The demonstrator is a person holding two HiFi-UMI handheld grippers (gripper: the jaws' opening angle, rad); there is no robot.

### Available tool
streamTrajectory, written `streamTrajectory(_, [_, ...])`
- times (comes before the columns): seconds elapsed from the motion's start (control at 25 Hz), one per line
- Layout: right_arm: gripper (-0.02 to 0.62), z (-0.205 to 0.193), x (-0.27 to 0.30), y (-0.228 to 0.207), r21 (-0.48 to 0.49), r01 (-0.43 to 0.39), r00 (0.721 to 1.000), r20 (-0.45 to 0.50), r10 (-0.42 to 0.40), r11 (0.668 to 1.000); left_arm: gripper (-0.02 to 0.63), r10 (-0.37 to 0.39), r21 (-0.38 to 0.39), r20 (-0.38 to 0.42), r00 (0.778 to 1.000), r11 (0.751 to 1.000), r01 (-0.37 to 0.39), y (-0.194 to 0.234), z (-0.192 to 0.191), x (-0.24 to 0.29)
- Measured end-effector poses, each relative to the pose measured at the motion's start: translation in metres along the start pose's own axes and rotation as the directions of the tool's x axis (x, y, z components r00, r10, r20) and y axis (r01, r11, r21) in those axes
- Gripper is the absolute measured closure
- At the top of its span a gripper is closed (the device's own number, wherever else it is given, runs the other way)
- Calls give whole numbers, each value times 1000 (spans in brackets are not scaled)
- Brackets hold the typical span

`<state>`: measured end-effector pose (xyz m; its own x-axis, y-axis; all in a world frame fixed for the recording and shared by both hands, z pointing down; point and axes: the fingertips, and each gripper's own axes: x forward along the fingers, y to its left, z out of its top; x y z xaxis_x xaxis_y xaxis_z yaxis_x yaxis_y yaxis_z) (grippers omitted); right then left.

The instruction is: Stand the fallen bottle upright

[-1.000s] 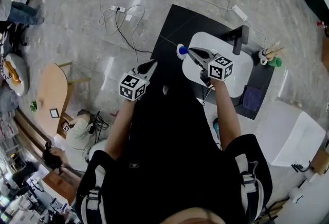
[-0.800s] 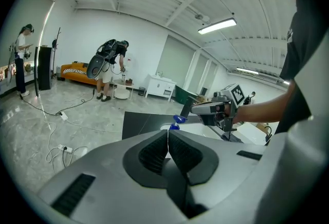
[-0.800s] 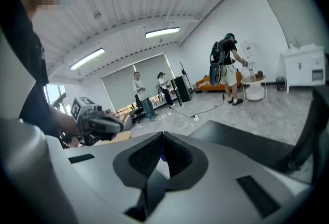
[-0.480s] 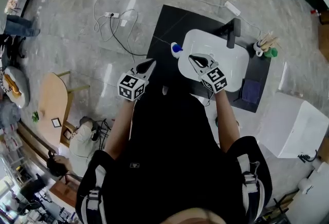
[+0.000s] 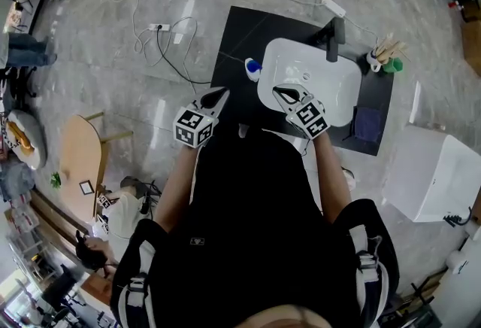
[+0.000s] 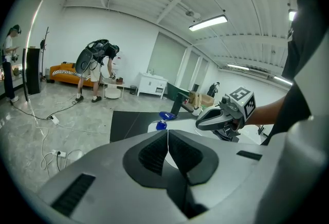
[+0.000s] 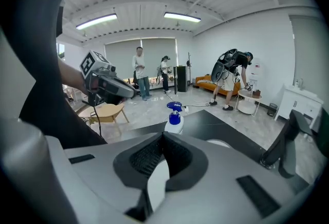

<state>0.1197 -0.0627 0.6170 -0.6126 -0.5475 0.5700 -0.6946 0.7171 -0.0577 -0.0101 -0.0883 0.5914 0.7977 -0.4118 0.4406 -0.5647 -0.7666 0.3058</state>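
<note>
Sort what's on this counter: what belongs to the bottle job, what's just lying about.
Job: blue-capped bottle, upright beside the sink; left gripper and right gripper, both shut, empty.
Lying about: faucet, purple cloth, cup of wooden sticks.

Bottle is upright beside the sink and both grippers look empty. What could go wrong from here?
1. The bottle stands close beside the sink; a knock could send it into the basin.
2. The right gripper, its fingers shut, sits just short of the bottle; a careless swing that way could topple it.
3. The left gripper, also shut, flanks the bottle on the other side, so the same care applies.
</note>
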Motion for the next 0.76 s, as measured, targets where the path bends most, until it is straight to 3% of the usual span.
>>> streamTrajectory(0.76, [535,-8,-1,3,-16,45,999,-23,-45,999,591,3,2,2,1000,1000,-3,-1,-5,-2])
